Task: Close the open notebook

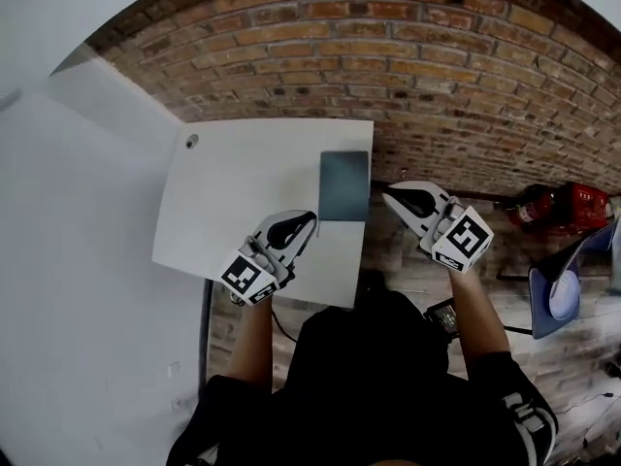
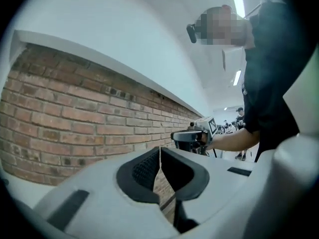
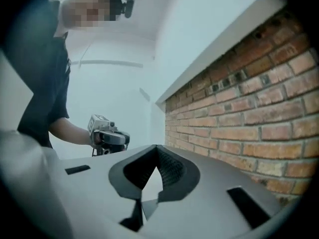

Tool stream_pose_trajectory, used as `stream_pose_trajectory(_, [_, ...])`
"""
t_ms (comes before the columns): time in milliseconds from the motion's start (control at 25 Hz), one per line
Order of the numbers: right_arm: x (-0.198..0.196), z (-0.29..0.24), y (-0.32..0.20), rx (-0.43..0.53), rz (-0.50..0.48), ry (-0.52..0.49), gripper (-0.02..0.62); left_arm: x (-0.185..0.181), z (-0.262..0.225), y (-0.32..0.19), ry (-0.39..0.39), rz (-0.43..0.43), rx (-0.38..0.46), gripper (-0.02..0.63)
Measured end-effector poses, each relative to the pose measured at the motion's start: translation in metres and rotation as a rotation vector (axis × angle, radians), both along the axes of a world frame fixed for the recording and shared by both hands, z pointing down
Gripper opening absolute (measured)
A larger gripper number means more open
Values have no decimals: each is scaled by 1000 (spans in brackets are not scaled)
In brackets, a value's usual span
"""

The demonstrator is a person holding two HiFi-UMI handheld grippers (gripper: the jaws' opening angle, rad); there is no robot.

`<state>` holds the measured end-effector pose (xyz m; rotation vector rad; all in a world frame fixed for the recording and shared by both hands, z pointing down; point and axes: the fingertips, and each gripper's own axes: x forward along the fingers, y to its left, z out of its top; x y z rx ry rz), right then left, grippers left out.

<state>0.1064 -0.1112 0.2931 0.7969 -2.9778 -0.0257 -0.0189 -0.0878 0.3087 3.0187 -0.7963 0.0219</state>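
Note:
A dark grey-blue notebook (image 1: 344, 184) lies flat and closed at the right edge of the white table (image 1: 243, 202). My left gripper (image 1: 309, 219) is held up over the table's near right part, just left of and nearer than the notebook, jaws shut and empty. My right gripper (image 1: 388, 195) hovers just past the table's right edge, beside the notebook, also shut on nothing. In the left gripper view the shut left gripper (image 2: 160, 151) faces the brick wall, with the right gripper (image 2: 192, 136) beyond. In the right gripper view the right gripper (image 3: 156, 151) is shut and the left gripper (image 3: 107, 137) shows at the left.
A brick wall (image 1: 408, 66) runs behind the table and a white wall (image 1: 68, 260) stands on the left. On the wooden floor to the right are a red object (image 1: 558, 207) and a blue piece of furniture (image 1: 553, 294). A small round grommet (image 1: 192, 141) marks the table's far left corner.

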Motion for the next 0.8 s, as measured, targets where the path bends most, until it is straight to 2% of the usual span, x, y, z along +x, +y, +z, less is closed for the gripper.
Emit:
stream_pose_trajectory(80, [-4, -32, 26, 61, -3, -3, 6, -4, -26, 13, 11, 20, 42, 23])
stream_pose_trajectory(280, [-9, -93, 95, 159, 17, -87, 6, -22, -90, 61, 68, 67, 159, 23])
stream_pose_trajectory(400, [-10, -112, 143, 174, 40, -171, 6, -31, -102, 100, 43, 101, 203, 23])
stream_pose_trajectory(520, [-18, -117, 192, 181, 63, -212, 6, -43, -101, 140, 39, 130, 205, 23])
stream_pose_trajectory(800, [-33, -103, 296, 148, 91, -148, 5, -58, -90, 230, 120, 157, 162, 21])
